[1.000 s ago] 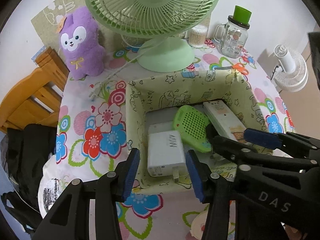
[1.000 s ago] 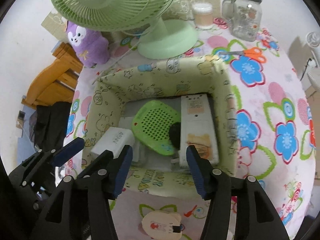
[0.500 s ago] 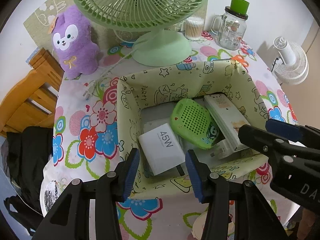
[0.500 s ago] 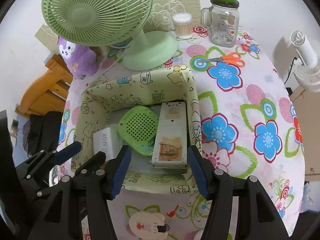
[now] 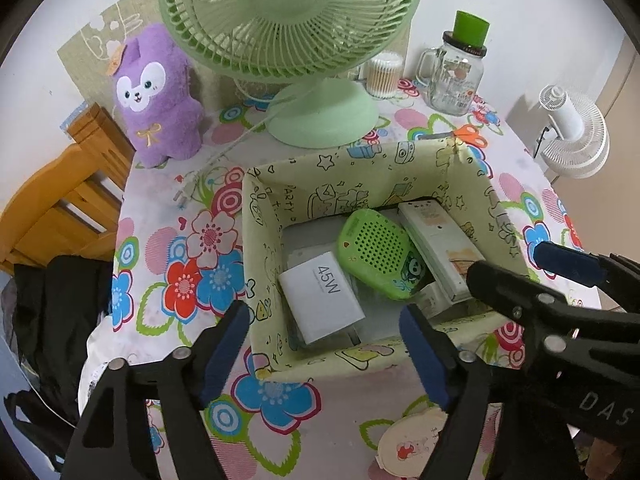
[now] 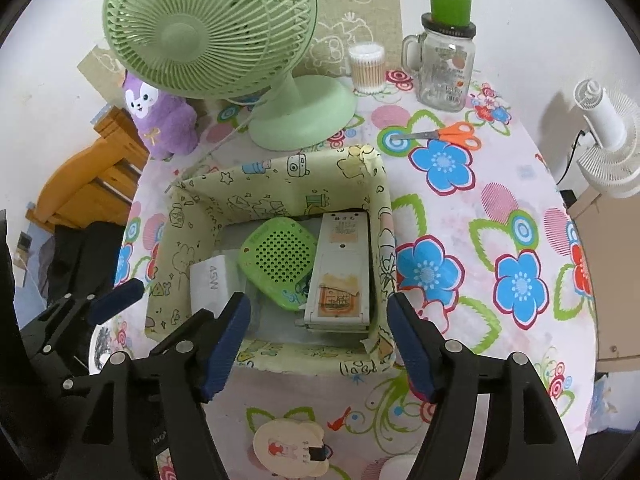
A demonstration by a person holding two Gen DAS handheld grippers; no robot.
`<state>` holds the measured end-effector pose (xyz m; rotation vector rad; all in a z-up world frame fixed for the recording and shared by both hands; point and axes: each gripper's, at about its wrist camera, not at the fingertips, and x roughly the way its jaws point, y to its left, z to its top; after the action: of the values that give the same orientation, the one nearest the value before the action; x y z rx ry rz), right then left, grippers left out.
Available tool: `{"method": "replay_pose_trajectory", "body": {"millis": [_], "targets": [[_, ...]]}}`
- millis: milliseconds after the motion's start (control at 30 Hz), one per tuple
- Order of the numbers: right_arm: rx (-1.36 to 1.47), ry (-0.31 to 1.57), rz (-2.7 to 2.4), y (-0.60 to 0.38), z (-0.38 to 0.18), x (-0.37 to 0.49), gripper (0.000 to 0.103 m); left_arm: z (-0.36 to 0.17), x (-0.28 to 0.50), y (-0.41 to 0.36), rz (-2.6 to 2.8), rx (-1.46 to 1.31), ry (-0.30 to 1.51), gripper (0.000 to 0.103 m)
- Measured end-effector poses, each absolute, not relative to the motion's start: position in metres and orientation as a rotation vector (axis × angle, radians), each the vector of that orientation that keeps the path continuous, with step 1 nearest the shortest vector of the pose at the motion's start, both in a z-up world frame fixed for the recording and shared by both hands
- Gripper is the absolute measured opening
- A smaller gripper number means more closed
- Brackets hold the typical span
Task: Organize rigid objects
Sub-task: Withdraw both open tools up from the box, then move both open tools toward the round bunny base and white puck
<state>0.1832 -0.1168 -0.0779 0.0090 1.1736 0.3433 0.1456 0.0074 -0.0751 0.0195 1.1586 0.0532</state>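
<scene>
- Both tongs, left (image 5: pixel 324 344) and right (image 6: pixel 318 336), are being held open and empty above the box (image 6: pixel 276 360).
- Charger (image 5: pixel 322 298), speaker (image 6: pixel 278 258), remote (image 6: pixel 340 270) are lying boxed.
- Next, scissors (image 6: pixel 440 134) are likely being targeted; a reach is needed.

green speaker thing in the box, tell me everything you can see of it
The green perforated device is a rounded-square plastic piece with a dotted grille and a cartoon print at its near corner. It lies tilted inside the patterned box, its right edge against the white remote and the white 45W charger to its left. Neither gripper touches it.
</scene>
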Motion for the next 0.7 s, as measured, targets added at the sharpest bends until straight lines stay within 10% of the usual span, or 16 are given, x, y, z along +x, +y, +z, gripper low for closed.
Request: {"method": "replay_pose_trajectory", "body": {"millis": [700], "targets": [[-0.029,1.100,0.314,-0.131,-0.053,0.136,0.093,-0.049,0.104,-0.005,0.041,0.020,1.100,0.097]]}}
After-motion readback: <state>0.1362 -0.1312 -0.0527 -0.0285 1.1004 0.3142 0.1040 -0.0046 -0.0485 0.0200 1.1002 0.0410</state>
